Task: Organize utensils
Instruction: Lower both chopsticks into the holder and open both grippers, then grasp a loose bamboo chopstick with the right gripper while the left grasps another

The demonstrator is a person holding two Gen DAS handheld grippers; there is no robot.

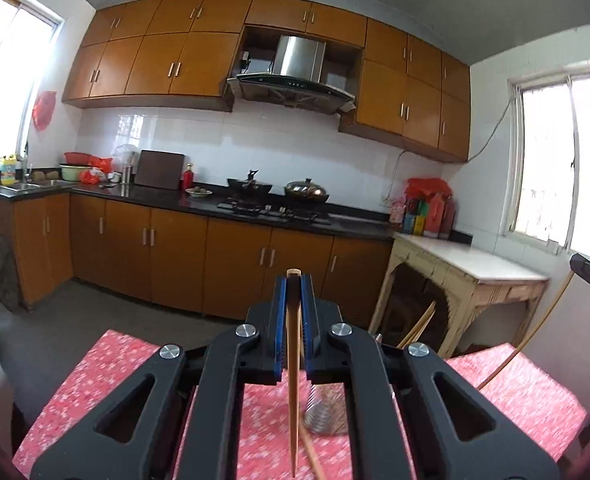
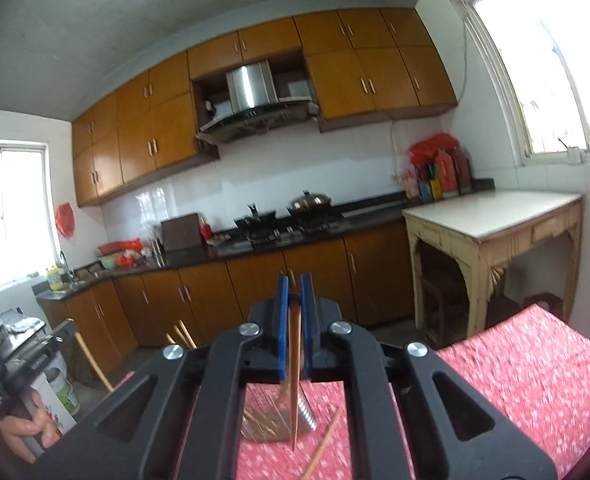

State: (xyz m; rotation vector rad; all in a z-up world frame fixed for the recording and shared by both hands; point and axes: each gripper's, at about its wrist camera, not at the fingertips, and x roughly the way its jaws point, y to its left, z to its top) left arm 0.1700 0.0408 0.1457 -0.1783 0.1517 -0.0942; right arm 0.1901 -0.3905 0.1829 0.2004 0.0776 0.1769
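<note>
My left gripper (image 1: 293, 280) is shut on a light wooden chopstick (image 1: 293, 400) that hangs point-down over the red patterned tablecloth (image 1: 95, 380). My right gripper (image 2: 293, 282) is shut on a darker brown chopstick (image 2: 293, 392), also point-down above the tablecloth (image 2: 515, 368). A clear ribbed glass holder (image 1: 321, 412) stands on the table below, with chopsticks (image 1: 419, 326) sticking out of it; it also shows in the right wrist view (image 2: 267, 412). One loose chopstick (image 2: 323, 444) lies on the cloth beside it. The right gripper's edge (image 1: 589, 276) shows at the far right.
A cream side table (image 1: 475, 268) stands beyond the table at the right. Orange kitchen cabinets (image 1: 175, 248) and a black counter with a stove and pans (image 1: 271, 200) run along the far wall. A small appliance and boxes (image 2: 35, 360) sit at the left.
</note>
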